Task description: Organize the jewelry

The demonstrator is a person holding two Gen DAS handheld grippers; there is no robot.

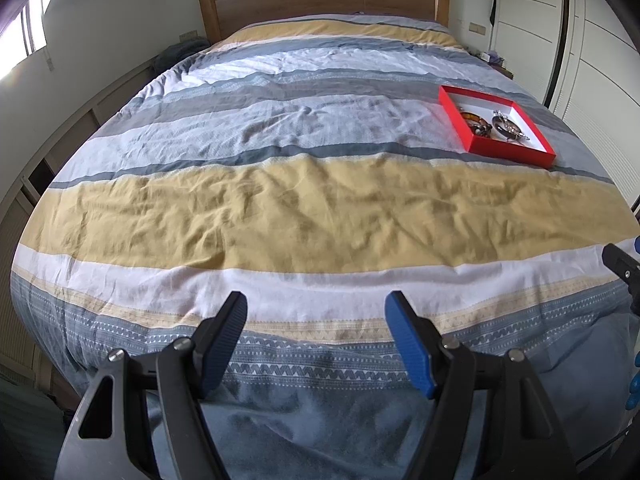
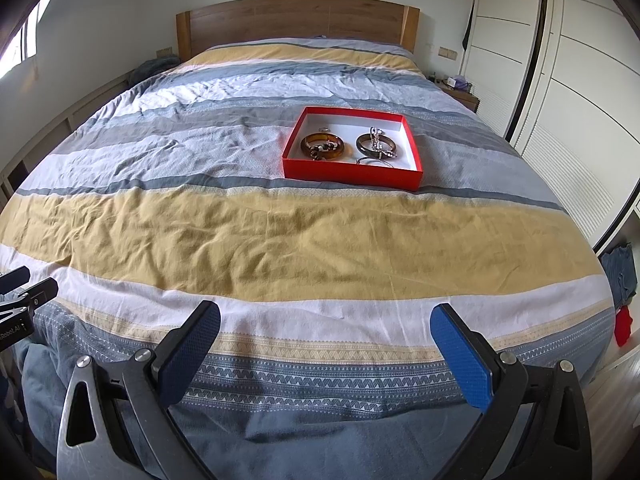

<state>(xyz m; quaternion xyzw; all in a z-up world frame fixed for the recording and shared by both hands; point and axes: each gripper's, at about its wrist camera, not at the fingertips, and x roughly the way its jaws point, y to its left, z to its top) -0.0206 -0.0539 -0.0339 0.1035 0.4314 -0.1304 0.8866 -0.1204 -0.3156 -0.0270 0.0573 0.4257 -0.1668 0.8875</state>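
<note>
A shallow red box [image 2: 352,176] with a white inside lies on the striped bedcover, far ahead of both grippers. In it sit an amber bangle [image 2: 322,147] with a beaded piece across it, a dark bangle [image 2: 376,143] with a silvery chain over it, and a thin silver ring-shaped bracelet [image 2: 376,162]. The left wrist view has the same red box [image 1: 508,152] at the right. My left gripper [image 1: 316,304] is open with nothing between its blue pads, low over the foot of the bed. My right gripper [image 2: 326,316] is open and empty too.
The bed [image 2: 280,240] fills both views, with a wooden headboard [image 2: 296,20] at the far end. White wardrobe doors [image 2: 580,100] run along the right, and a nightstand [image 2: 460,88] stands beside the headboard. A window [image 1: 32,28] is on the left wall.
</note>
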